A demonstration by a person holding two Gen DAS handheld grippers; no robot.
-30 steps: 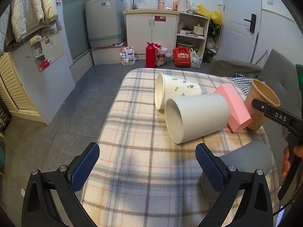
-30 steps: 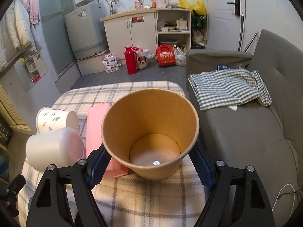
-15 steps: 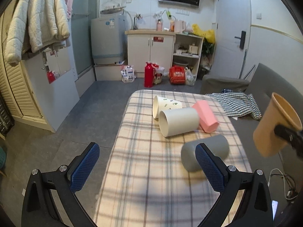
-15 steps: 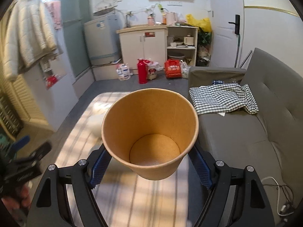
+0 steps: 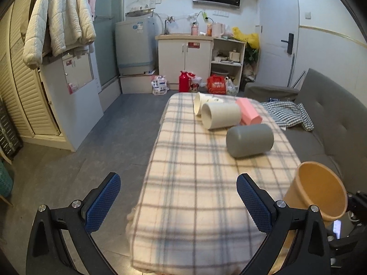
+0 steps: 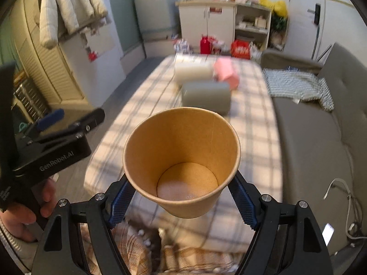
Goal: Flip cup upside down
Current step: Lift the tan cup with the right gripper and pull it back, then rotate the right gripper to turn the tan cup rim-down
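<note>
Left wrist view shows the plaid-covered surface (image 5: 195, 183) carrying a grey cup (image 5: 250, 140), a white cup (image 5: 221, 115) and a pink box (image 5: 248, 114), all lying on their sides. The left tool (image 5: 177, 202) hangs spread and empty at the near edge. The right tool (image 6: 182, 202) pinches the brown paper cup (image 6: 181, 160) by its lower wall, mouth tilted toward the camera, above the surface's near end.

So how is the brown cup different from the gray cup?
The brown cup is held up off the table between the right gripper's fingers, while the gray cup lies on its side on the checked cloth with nothing touching it. The brown cup looks like paper and widens toward its rim; the gray cup is smooth and straight-sided. You can see inside the brown cup, not the gray one. Neither is upside down yet.
</note>
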